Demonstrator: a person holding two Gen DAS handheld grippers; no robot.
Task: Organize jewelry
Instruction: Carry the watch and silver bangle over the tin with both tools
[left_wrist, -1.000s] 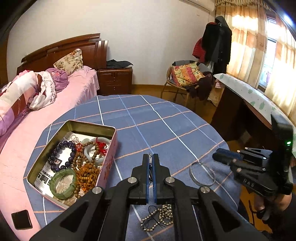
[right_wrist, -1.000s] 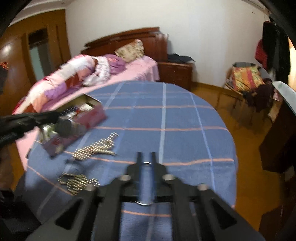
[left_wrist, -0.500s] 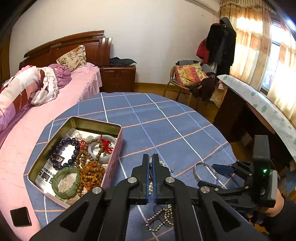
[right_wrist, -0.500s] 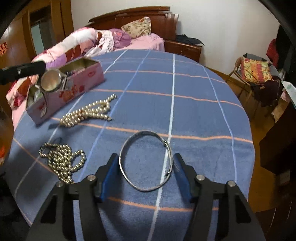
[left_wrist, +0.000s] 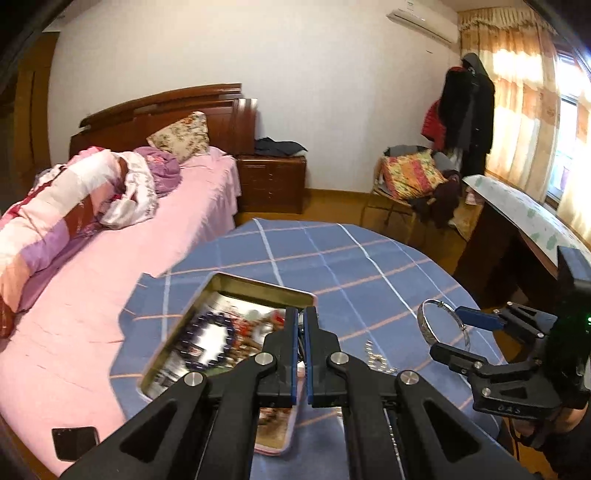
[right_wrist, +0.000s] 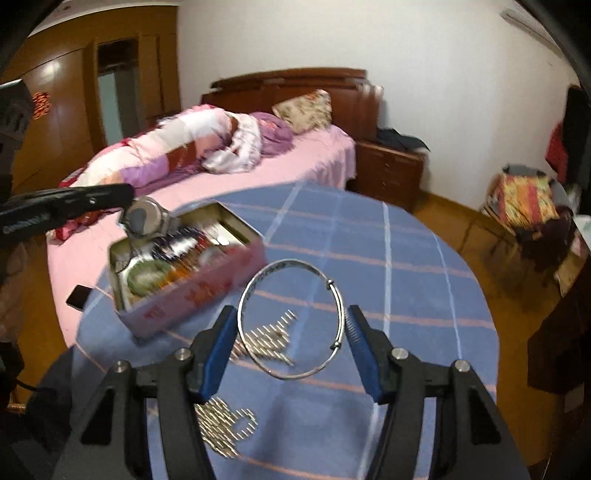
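**While both grippers tilt down over the table, each carries a piece**

As the right gripper (right_wrist: 291, 314) leans forward and down over the blue checked table (right_wrist: 406, 295), its blue pads stand wide apart with the silver bangle (right_wrist: 291, 261) spanning the gap between them. These jaws have just been opening, and now the ring is pinched at its two sides. The left wrist view shows it clear of the cloth and standing nearly on edge. Beneath it lie two pearl strands (right_wrist: 269, 339), one seen through the hoop, the other nearer, by the left finger.

Off to the left, the left gripper (left_wrist: 303, 317) also slopes downward, its jaws pressed together. From its tip hangs what looks like a silver watch (right_wrist: 142, 221), held above the near corner of the open pink tin (right_wrist: 207, 291). That tin sits on the table towards the bed side, with beads and a green bangle (right_wrist: 142, 277) blurred inside.
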